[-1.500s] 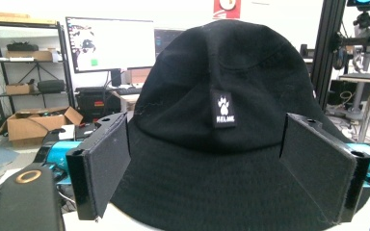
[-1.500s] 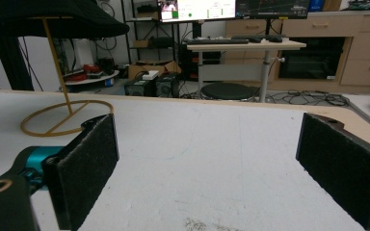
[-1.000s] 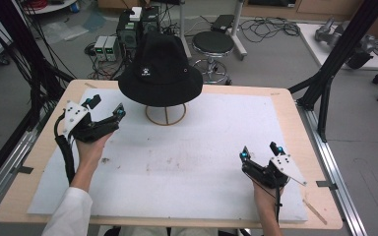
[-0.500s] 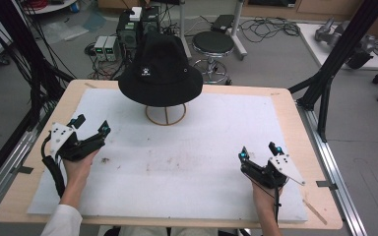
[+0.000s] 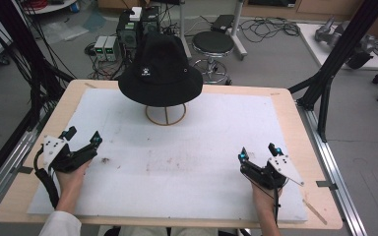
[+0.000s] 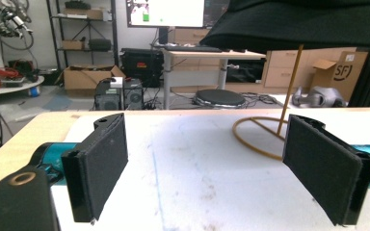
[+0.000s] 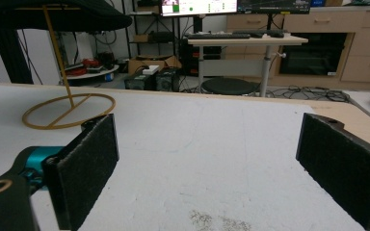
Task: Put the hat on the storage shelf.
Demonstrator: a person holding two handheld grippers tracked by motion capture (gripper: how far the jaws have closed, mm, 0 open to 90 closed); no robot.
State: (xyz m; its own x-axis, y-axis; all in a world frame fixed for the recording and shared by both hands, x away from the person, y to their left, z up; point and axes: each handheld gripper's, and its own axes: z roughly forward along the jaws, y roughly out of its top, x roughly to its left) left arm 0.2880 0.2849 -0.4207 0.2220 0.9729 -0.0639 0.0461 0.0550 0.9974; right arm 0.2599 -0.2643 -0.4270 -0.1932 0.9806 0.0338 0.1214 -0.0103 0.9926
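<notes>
Near the counter's (image 5: pixel 295 113) left edge, the left gripper (image 5: pixel 82 138) sits over the white mat (image 5: pixel 187 162), its fingers (image 6: pixel 99 166) spread wide with nothing between them. At the middle of the far edge, a black hat (image 5: pixel 160 71) rests on a wire stand (image 5: pixel 166 114). Near the front right corner, the right gripper (image 5: pixel 258 151) has its fingers (image 7: pixel 84 166) parted and empty as well.

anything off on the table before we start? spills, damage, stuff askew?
Nothing serious. The white mat carries brownish smudges around its middle and a dark speck near the left gripper. The black hat sits level on its stand. Both the left gripper and right gripper are open and hold nothing.
</notes>
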